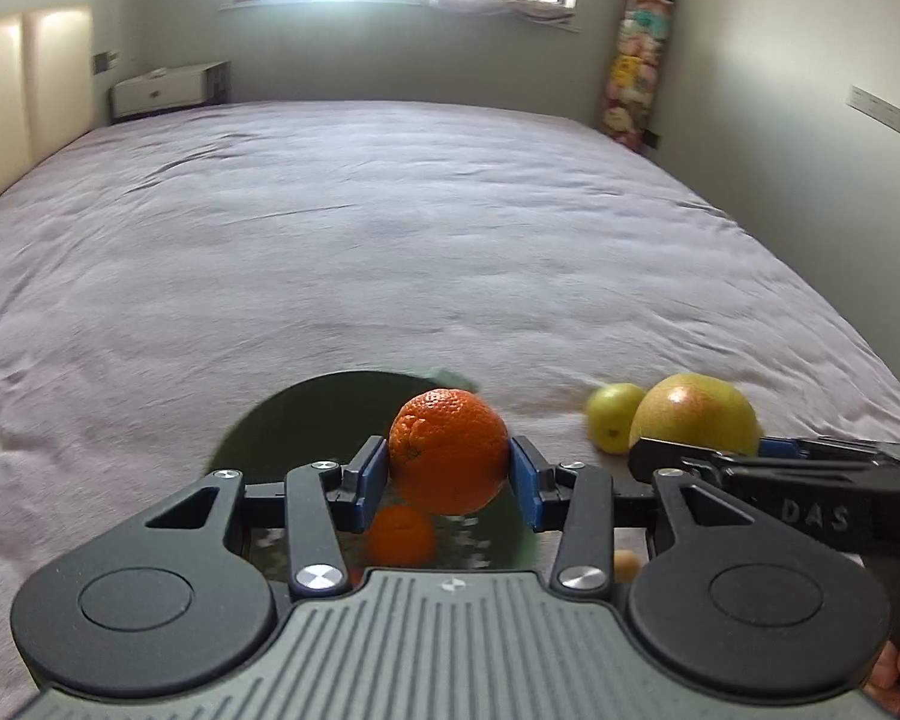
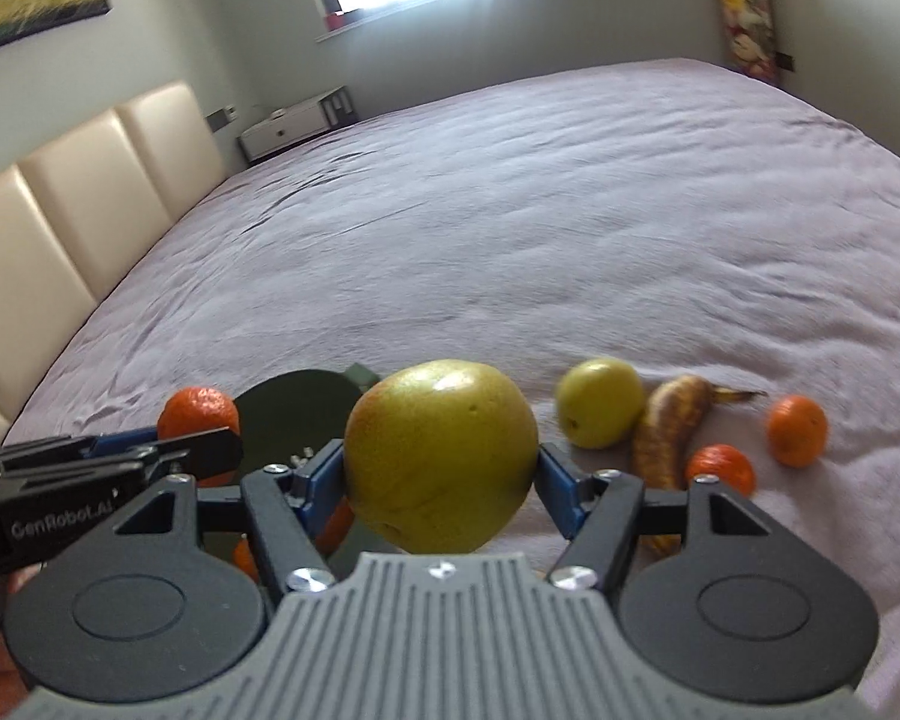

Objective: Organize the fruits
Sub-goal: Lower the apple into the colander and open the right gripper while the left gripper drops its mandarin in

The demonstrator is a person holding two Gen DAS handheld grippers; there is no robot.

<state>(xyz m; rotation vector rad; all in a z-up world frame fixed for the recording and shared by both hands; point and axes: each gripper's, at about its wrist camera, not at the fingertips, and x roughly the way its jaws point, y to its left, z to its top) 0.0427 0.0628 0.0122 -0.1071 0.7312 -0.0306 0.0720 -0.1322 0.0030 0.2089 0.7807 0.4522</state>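
My left gripper (image 1: 448, 471) is shut on an orange (image 1: 448, 450) and holds it above a dark green bowl (image 1: 306, 420) on the bed. A second orange (image 1: 402, 534) lies in that bowl, under the fingers. My right gripper (image 2: 441, 480) is shut on a large yellow-green grapefruit (image 2: 441, 456), lifted off the bed just right of the bowl (image 2: 294, 414). From the left wrist view, the grapefruit (image 1: 693, 414) and the right gripper's fingers (image 1: 690, 456) show at the right. In the right wrist view the left gripper (image 2: 192, 447) holds its orange (image 2: 198, 411) at the left.
On the lilac bed sheet (image 2: 510, 240) lie a green apple (image 2: 600, 411), a browned banana (image 2: 669, 438) and two tangerines (image 2: 797, 429) (image 2: 720, 468), right of the bowl. A padded headboard (image 2: 78, 210) runs along the left, with a nightstand (image 2: 294, 126) behind it.
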